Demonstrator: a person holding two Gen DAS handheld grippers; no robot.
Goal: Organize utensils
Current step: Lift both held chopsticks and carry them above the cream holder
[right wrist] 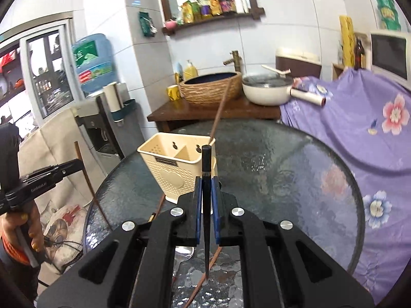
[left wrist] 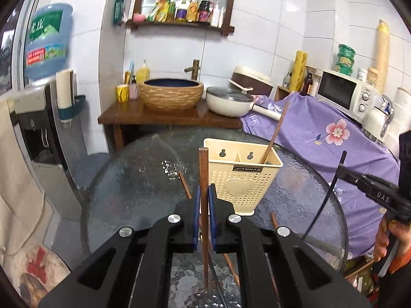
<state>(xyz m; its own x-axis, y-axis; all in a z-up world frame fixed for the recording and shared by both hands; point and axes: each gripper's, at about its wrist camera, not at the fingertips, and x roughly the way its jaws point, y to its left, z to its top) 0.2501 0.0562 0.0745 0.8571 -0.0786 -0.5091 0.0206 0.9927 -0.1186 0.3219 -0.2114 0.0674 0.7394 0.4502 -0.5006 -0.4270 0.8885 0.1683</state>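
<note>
Both claws stand closed on chopsticks above a round, dimpled glass surface (left wrist: 133, 187). Left claw (left wrist: 204, 192) pinches a reddish-brown wooden chopstick (left wrist: 203, 177) between its blue-padded fingers (left wrist: 197, 200); the stick stands nearly upright, its blunt square end up and its thin tip touching the glass below. Seen from the right wrist camera, this claw reaches in level from the left, with the person's hand (right wrist: 27, 227) wrapped around its handle beneath. Right claw (right wrist: 206, 192) grips a slim black chopstick (right wrist: 206, 169), also nearly upright, square-headed with a pale band near the top and tapering to a fine point on the glass. From the left wrist camera the right claw comes in level from the right edge, the black stick slanting across it, with the hand (left wrist: 388, 236) closed on the handle below. Just beyond both claws sits a cream plastic utensil holder (left wrist: 242, 177), perforated with small holes, embossed with a heart, and split into two compartments; another brown chopstick (left wrist: 274, 133) leans out of its right compartment. More brown chopsticks (left wrist: 185, 184) lie flat on the glass near the holder, and a metal spoon bowl (right wrist: 183, 252) shows under the right claw.
</note>
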